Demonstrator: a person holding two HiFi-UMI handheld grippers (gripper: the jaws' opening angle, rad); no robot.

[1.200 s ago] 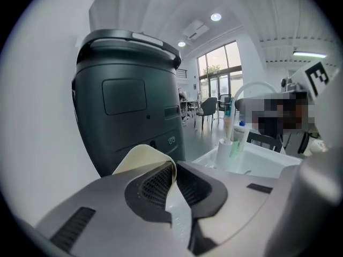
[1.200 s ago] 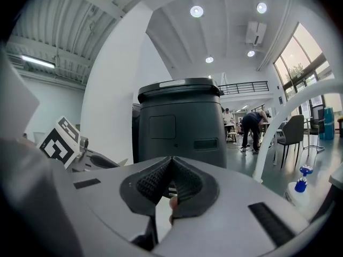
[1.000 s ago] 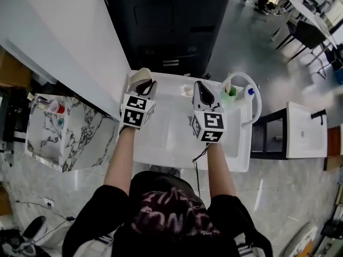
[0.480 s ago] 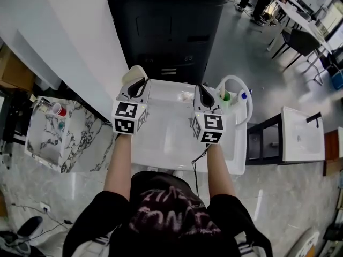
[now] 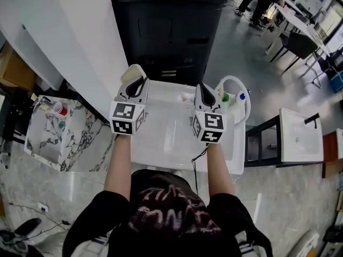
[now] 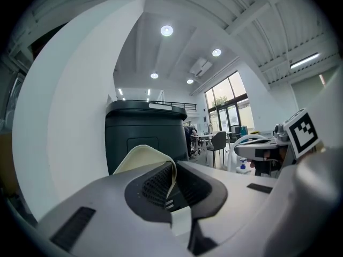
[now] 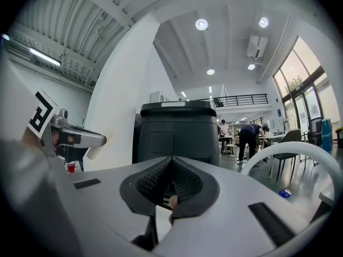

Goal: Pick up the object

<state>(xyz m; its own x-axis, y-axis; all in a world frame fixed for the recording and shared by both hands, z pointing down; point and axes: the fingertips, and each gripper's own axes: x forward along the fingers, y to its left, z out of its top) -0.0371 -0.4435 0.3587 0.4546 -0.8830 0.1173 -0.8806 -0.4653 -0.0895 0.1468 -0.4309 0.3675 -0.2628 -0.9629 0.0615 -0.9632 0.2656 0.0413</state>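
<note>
A thin cream-coloured pad [image 5: 132, 74] stands pinched between the jaws of my left gripper [image 5: 137, 85], held above the back left corner of the white basin top [image 5: 171, 138]. In the left gripper view the cream-coloured pad [image 6: 140, 159] curls up and to the left out of the left gripper [image 6: 172, 185]. My right gripper [image 5: 204, 91] hovers over the back right part of the basin with its jaws together. In the right gripper view the right gripper [image 7: 171, 182] shows only a small pale bit low between the pads; I cannot tell what it is.
A tall dark cabinet [image 5: 167, 31] stands right behind the basin. A white hose loop [image 5: 239, 84], a green bottle [image 5: 225, 96] and a blue-capped bottle [image 5: 241, 96] sit at the basin's right. A small pale item [image 5: 186, 96] lies near the right jaws. A marble counter [image 5: 80, 138] with a red cup [image 5: 60, 109] is on the left.
My left gripper with the cream pad has shifted a little to the left. The right gripper has barely moved. The head view has tilted to show more of the dark cabinet.
</note>
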